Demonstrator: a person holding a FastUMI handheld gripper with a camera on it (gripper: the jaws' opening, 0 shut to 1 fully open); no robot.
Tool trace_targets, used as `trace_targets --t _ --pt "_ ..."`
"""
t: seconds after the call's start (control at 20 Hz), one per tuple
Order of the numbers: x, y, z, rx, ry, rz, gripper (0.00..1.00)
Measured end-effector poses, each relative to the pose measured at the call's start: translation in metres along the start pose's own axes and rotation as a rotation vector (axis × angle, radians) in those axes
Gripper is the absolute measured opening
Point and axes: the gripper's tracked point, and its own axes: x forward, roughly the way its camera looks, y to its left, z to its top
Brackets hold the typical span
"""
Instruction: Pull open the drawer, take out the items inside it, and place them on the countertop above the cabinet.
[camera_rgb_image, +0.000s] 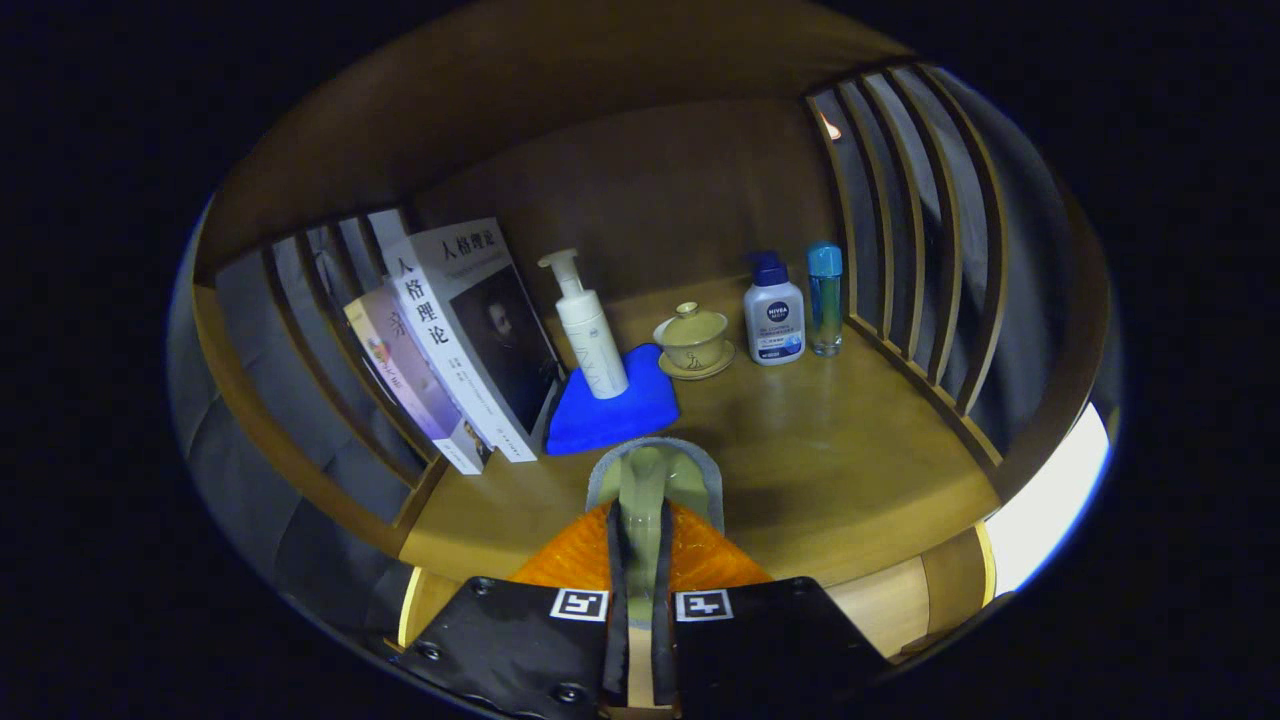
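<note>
Two fingers of the hand-held gripper (652, 480) are pressed onto a pale greenish object (648, 490), held just above the wooden surface (830, 470). Beyond them, a blue cloth (610, 405), a white pump bottle (590, 330), a lidded cup (692, 338), two small bottles (795, 305) and leaning books (450, 340) are seen.

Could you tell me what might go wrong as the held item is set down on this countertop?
The gripper is shut on a pale bottle-like item just before the blue cloth. Landing on the cloth's edge, it may tip. Pushed further, it could knock the pump bottle standing on that cloth, or the lidded cup.
</note>
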Motion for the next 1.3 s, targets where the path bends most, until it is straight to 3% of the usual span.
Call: trace_targets --t 0.35,0.55,0.65,0.9,1.3 --pt "0.027 -0.003 0.002 -0.059 -0.015 -0.032 0.13" --pt "0.033 -0.006 0.012 -0.072 -0.074 -0.052 0.26" --pt "0.027 -0.002 0.015 -0.074 -0.100 -0.037 0.37" --pt "-0.009 0.003 0.015 -0.112 -0.207 -0.020 0.98" --pt "-0.095 0.014 -0.006 -0.189 -0.360 0.023 0.98"
